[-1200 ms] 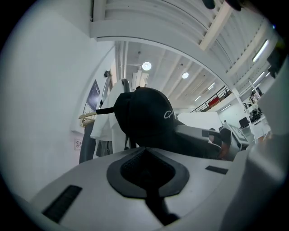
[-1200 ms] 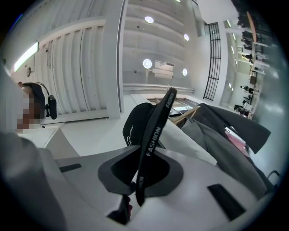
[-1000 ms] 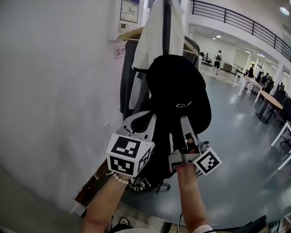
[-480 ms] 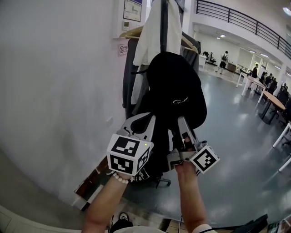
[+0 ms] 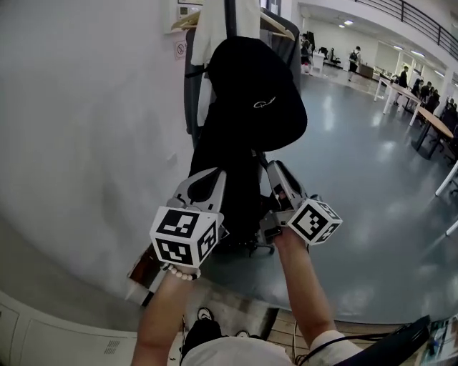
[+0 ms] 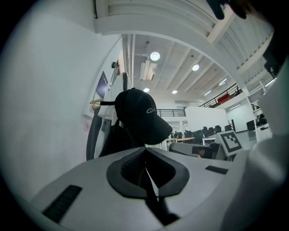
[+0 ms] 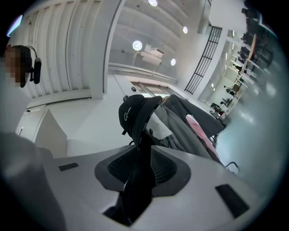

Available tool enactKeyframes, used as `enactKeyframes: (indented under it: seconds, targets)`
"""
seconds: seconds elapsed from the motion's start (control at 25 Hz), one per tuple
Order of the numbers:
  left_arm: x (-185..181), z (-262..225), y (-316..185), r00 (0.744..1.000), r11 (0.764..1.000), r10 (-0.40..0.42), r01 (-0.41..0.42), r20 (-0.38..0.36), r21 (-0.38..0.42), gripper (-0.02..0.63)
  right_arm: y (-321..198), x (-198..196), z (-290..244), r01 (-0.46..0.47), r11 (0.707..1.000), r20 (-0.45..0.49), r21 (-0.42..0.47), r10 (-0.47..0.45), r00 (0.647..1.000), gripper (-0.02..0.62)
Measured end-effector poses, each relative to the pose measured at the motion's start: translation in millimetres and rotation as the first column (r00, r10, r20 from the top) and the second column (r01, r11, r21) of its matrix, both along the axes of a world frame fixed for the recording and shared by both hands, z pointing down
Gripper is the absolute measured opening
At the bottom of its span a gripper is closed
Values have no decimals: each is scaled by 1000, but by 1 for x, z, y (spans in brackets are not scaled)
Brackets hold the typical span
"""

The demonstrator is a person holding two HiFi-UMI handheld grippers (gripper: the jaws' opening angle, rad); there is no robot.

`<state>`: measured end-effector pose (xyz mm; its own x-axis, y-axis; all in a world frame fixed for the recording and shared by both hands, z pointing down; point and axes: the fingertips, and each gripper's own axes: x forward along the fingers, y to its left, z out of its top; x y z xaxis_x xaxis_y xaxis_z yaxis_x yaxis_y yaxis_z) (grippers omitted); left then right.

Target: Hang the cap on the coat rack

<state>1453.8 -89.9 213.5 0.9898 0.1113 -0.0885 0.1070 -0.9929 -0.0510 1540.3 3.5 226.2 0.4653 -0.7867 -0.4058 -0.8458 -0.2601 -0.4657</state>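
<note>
From overhead, the black cap sits up against the coat rack, over hanging jackets.

Left gripper: jaws pressed together, nothing between, the cap ahead.

Right gripper: clamped on the cap's brim.

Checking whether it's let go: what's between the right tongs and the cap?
In the right gripper view, black fabric pinched in the right tongs runs up toward the cap.
</note>
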Motion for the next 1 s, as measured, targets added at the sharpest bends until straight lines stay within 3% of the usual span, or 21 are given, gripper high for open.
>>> enactKeyframes:
  seconds: [0.4, 0.48, 0.56, 0.8, 1.0]
  targets:
    - [-59, 81, 5, 996, 995, 13, -5, 83, -98, 5, 37, -70, 91, -50, 986, 132, -158, 71, 989, 76]
    - [-74, 100, 7, 994, 992, 26, -13, 109, -125, 5, 44, -88, 102, -75, 981, 151, -178, 103, 983, 3]
    - [-92, 119, 12, 988, 988, 54, -33, 142, -150, 4, 48, -109, 111, -94, 976, 166, -194, 127, 978, 3]
    - [-160, 171, 30, 962, 978, 149, -110, 228, -175, 5, 61, -200, 137, -149, 952, 171, -267, 199, 965, 3]
    - [-222, 210, 45, 936, 959, 223, -160, 273, -234, 5, 72, -289, 173, -174, 905, 156, -389, 250, 956, 3]
